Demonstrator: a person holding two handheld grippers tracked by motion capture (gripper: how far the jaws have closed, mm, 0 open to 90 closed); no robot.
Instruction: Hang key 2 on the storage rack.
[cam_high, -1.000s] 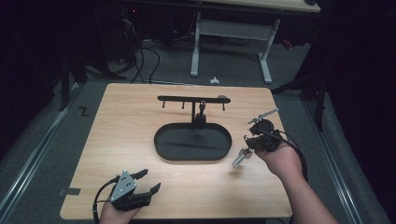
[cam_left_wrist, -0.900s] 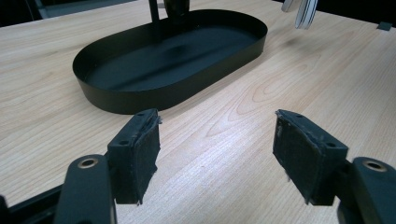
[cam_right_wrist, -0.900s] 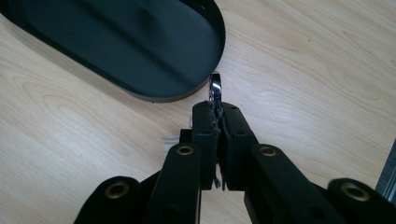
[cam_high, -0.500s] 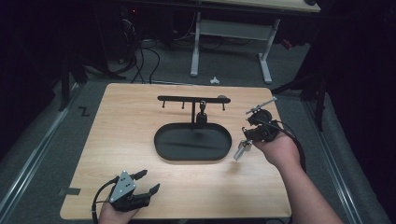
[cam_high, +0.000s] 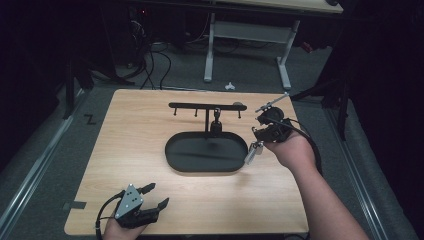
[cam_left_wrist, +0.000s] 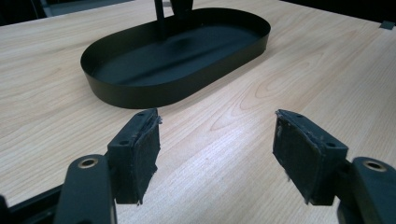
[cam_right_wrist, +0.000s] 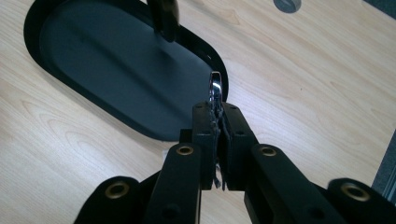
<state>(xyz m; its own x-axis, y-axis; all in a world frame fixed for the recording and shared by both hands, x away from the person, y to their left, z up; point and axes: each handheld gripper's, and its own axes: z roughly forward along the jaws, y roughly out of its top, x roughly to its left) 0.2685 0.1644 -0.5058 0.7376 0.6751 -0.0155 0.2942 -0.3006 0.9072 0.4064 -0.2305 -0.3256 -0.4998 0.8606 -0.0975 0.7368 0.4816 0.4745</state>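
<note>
My right gripper (cam_right_wrist: 216, 114) pinches a thin silver ring (cam_right_wrist: 215, 88) at frame centre; the black oval tray (cam_right_wrist: 116, 60) fills the upper left.

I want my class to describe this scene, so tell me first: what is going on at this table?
A person works at a wooden table with a gripper in each hand. The right gripper is shut on a small shiny metal piece, held above the table beside the right end of a black oval tray. A black stand with a hook bar rises from the tray's far side. The left gripper rests open near the table's front edge, holding nothing.
</note>
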